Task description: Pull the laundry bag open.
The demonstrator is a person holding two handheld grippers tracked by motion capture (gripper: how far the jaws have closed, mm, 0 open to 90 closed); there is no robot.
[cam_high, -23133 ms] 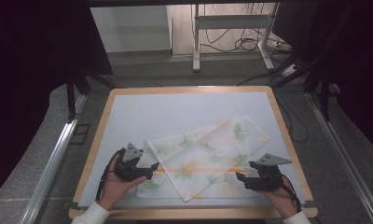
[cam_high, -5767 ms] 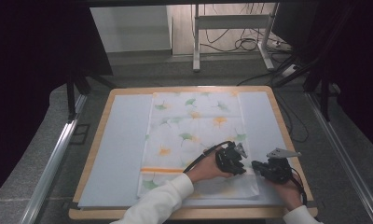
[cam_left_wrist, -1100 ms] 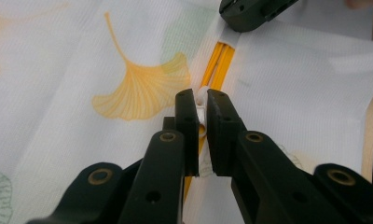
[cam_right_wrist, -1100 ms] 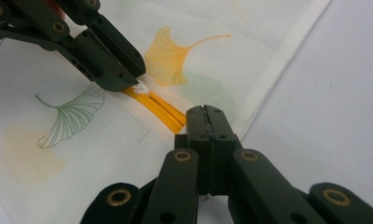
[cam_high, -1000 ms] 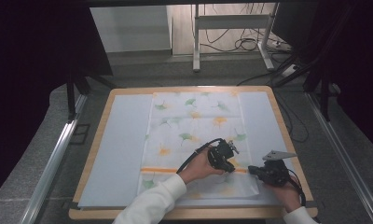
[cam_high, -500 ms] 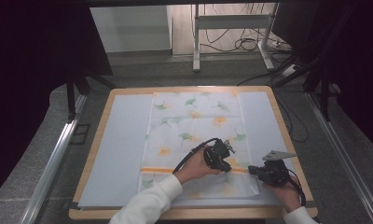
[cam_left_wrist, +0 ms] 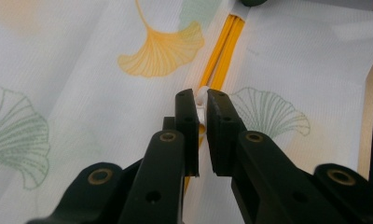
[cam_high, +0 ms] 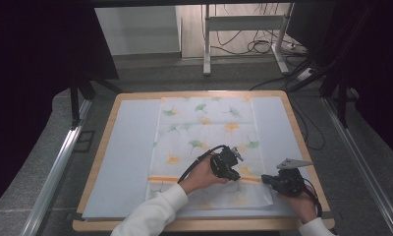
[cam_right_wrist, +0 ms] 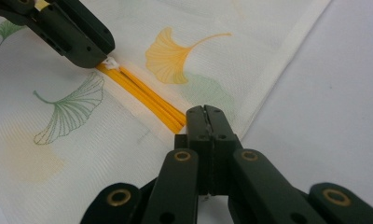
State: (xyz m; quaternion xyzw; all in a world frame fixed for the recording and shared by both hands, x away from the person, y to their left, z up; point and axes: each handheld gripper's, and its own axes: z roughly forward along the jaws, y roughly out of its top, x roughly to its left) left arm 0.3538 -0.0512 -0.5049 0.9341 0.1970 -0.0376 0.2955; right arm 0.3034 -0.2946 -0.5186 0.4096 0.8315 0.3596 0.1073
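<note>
Cloth bag (cam_high: 209,147), white with green and orange leaf print, lies flat on the pale mat (cam_high: 128,157) of the wooden table (cam_high: 98,162). It sits in the middle of the mat and runs from the 12 o'clock edge down to the 6 o'clock edge. An orange zipper (cam_high: 162,179) crosses it side to side in its lower part, toward 6 o'clock.

Left gripper (cam_high: 232,161) is over the zipper line, at about 5 o'clock from the bag's centre. The left hand (cam_high: 199,178) and white sleeve (cam_high: 150,216) come in from 7 o'clock. In the left gripper view the jaws are nearly together, pinching the small white zipper pull (cam_left_wrist: 202,100) between the pads. From the pull, the orange zipper teeth (cam_left_wrist: 224,49) run up toward 12 o'clock, split into two strands.

Right gripper (cam_high: 267,180) is at the bag's right edge, at about 4 o'clock on the mat and at 4 o'clock from the left gripper, near it but not touching. The grey plate (cam_high: 293,162) sits on top. In the right gripper view the jaws are fully closed, clamped on the cloth at the zipper's end (cam_right_wrist: 177,122), close to the bag's side seam (cam_right_wrist: 287,51). In that view the other gripper (cam_right_wrist: 68,30) shows at 10 o'clock with the white pull (cam_right_wrist: 111,62) at its tip. The zipper between the two grippers looks open.
</note>
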